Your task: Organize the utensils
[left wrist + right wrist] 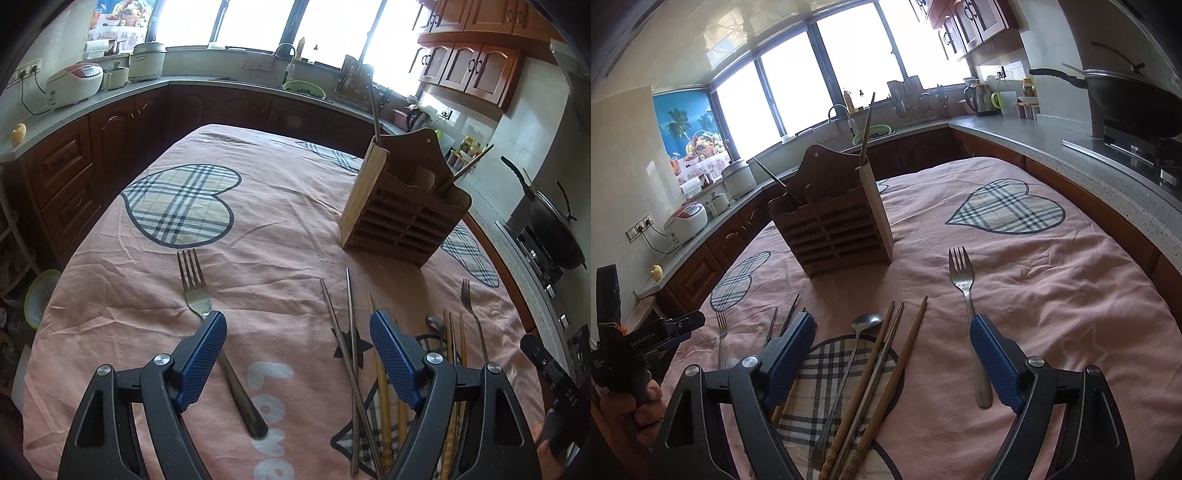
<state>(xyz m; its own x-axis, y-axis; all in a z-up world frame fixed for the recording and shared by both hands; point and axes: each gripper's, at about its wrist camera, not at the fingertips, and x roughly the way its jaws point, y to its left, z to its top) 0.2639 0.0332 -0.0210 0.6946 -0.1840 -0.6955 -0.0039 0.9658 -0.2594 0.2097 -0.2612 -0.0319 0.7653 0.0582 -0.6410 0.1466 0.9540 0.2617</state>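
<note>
A wooden utensil holder stands on the pink tablecloth, with a chopstick and a ladle handle in it; it also shows in the right wrist view. My left gripper is open and empty, low over the cloth, a large fork under its left finger and metal chopsticks by its right finger. My right gripper is open and empty above a spoon and wooden chopsticks. A fork lies by its right finger.
A smaller fork and more wooden chopsticks lie at the right. Another fork lies at the left. Kitchen counters surround the table; a wok sits on the stove at the right.
</note>
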